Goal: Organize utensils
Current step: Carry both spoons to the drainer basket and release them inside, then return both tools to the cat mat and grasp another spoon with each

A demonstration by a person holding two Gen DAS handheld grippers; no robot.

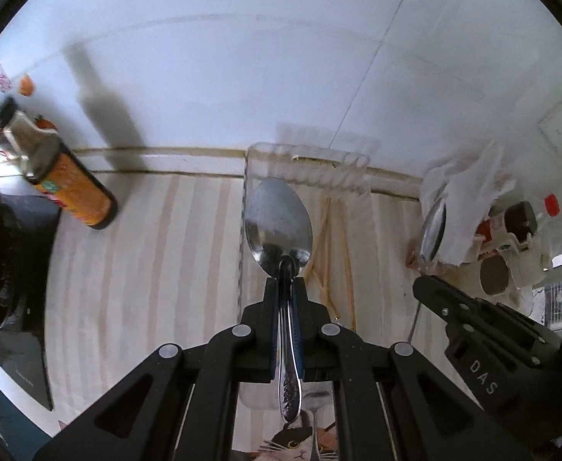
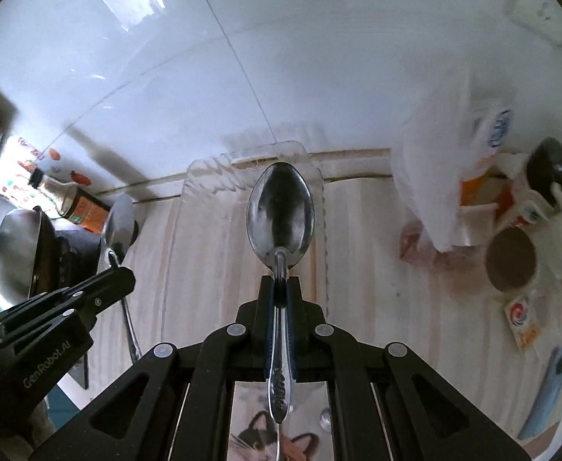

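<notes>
Two spoons are up off the tabletop (image 1: 135, 269), one clamped by its neck in each pair of tongs: the left spoon (image 1: 278, 223) in the left tongs (image 1: 285, 288), the right spoon (image 2: 280, 215) in the right tongs (image 2: 280, 288). Below them lies one clear tray (image 2: 188, 207) holding chopsticks (image 1: 333, 253), with a sauce bottle (image 1: 69, 184) to the left and a cluster of cups (image 2: 511, 261) to the right.

Both views are bright with cool daylight, and a window reflection gives glare on the glossy wall tiles (image 2: 135, 4). A bottle (image 1: 69, 188) throws a long dark shadow on the wall. The fisheye bends lines near the dark corners, and things at both sides are blurred.
</notes>
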